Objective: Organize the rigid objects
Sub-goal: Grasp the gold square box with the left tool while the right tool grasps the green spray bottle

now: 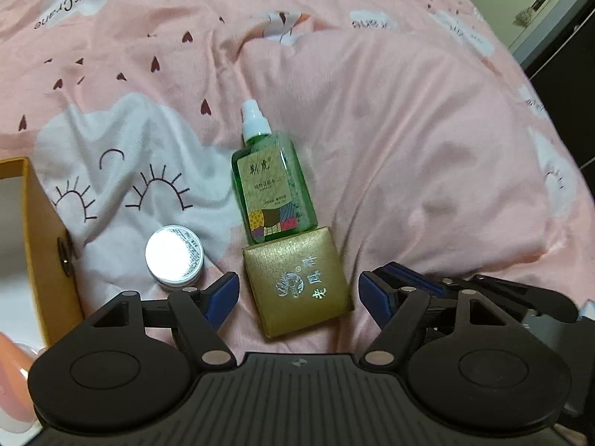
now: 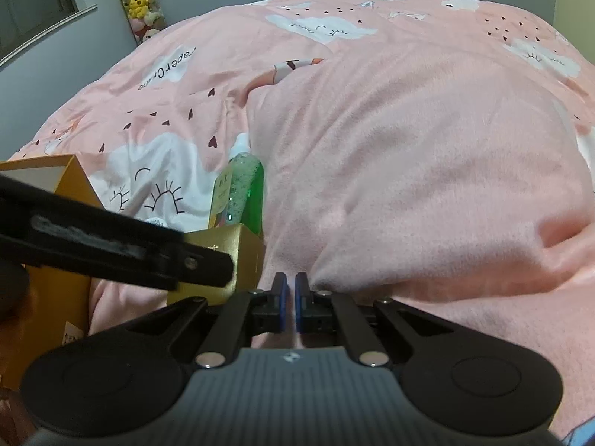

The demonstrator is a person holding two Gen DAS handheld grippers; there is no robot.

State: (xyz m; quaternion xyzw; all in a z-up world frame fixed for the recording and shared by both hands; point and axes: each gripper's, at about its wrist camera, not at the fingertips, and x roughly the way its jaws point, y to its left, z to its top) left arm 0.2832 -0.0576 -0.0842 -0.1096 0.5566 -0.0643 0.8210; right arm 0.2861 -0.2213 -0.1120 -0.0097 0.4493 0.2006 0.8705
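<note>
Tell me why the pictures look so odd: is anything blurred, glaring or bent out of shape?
Left wrist view: the fisheye lens curves the bedspread toward dark corners; glare whitens the lid of the small jar, yet the green spray bottle and gold box stay sharp. Right wrist view: same bulging; the black arm of the left gripper crossing the frame is smeared, and the room looks dim.

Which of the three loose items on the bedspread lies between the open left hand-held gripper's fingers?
The gold square box, just below the green spray bottle; the white round jar sits outside them.
</note>
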